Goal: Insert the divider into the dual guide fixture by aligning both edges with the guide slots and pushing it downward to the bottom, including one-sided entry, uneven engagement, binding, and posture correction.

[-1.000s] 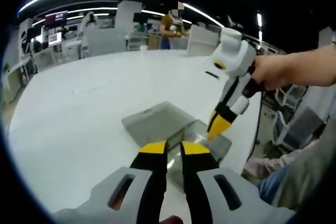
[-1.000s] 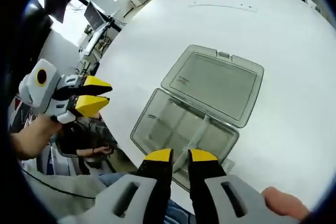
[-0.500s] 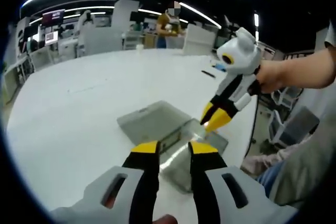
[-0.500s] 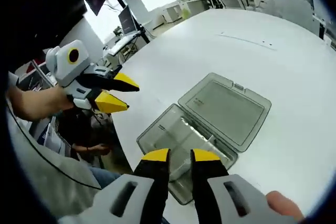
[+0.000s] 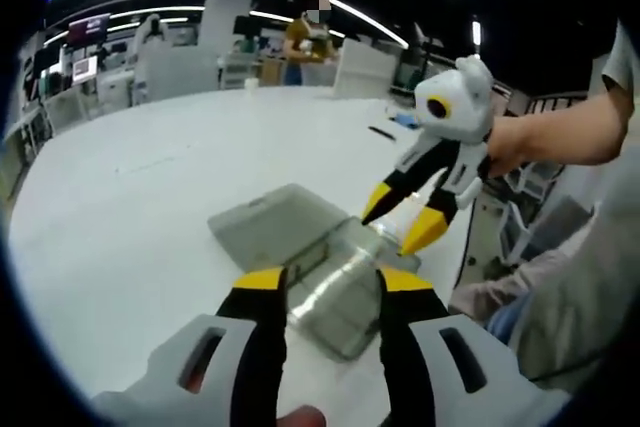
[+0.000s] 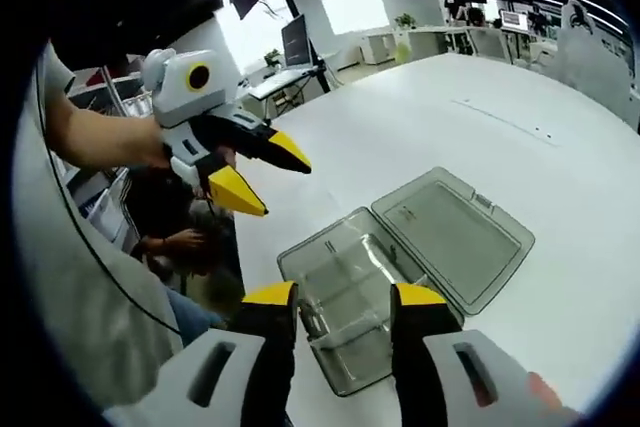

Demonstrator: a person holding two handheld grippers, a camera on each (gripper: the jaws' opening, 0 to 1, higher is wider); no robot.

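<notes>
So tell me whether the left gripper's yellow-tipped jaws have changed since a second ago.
Yes. The left gripper has opened wider and sits higher above the clear plastic compartment box.

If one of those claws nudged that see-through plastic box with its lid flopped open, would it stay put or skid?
Probably skid: the clear box looks thin-walled and light, lying on a smooth white table. Its open lid lies flat, so tipping seems unlikely, though lifting by one edge might make it flex.

box near edge behind tongs, far desks blurred
</notes>
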